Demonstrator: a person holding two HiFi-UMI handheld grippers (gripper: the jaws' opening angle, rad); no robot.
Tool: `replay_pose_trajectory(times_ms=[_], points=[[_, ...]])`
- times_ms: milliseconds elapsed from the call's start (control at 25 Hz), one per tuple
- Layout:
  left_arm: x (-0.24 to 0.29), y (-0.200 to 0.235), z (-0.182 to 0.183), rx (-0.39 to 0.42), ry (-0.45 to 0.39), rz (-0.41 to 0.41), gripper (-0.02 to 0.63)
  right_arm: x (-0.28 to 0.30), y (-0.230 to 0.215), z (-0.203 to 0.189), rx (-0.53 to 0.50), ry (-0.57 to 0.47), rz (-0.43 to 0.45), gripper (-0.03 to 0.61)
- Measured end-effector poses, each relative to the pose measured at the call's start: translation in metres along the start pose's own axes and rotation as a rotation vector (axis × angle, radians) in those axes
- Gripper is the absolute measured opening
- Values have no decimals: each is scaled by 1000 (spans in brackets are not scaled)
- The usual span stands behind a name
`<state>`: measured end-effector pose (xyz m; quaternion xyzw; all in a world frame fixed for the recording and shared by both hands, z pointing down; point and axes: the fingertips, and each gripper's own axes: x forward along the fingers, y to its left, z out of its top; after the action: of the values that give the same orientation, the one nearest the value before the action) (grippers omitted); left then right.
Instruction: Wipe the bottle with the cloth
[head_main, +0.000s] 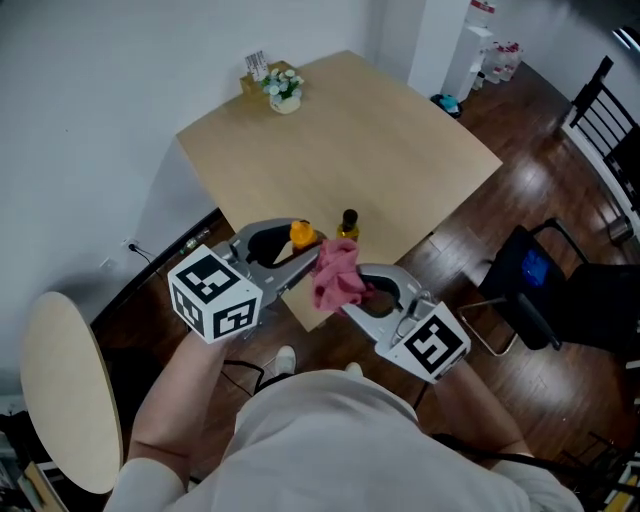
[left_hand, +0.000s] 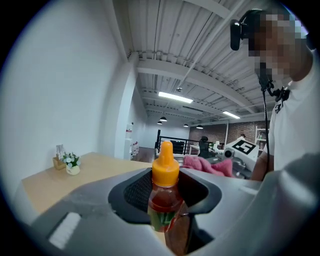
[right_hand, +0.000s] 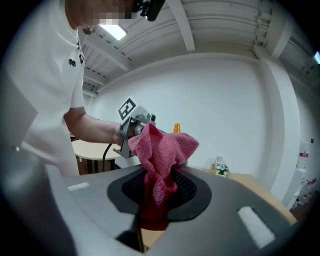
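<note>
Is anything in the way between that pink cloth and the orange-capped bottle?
Nothing visible. The cloth in the right gripper hangs close beside the orange-capped bottle in the left gripper; a dark-capped bottle stands on the table beyond them, not between.

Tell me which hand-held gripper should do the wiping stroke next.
Right. The right hand-held gripper is shut on the pink cloth, close beside the orange-capped bottle clamped in the left hand-held gripper, which likely only needs to steady it.

No words or numbers are legible; the green label (left_hand: 163, 220) on the bottle (left_hand: 164, 200) in the left gripper (head_main: 305, 243) is blurred.
</note>
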<state>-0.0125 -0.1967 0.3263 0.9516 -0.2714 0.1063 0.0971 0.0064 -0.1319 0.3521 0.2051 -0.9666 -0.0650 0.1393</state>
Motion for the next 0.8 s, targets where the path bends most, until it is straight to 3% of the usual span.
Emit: replay_pose_trajectory(times_ms=[440,560,680,800], points=[[-5,-4,19,8,-32,6,163,12,12,-99,152,178,-16,89],[-6,2,17,1,-28,15,163,13,20,-85,124,145,2,89],[-7,4,16,-5,-23,23,163,11,38,-44,18,94,55,89],[-6,2,16,-8,-26,22,163,17,42,-9,-22,46,63,89]])
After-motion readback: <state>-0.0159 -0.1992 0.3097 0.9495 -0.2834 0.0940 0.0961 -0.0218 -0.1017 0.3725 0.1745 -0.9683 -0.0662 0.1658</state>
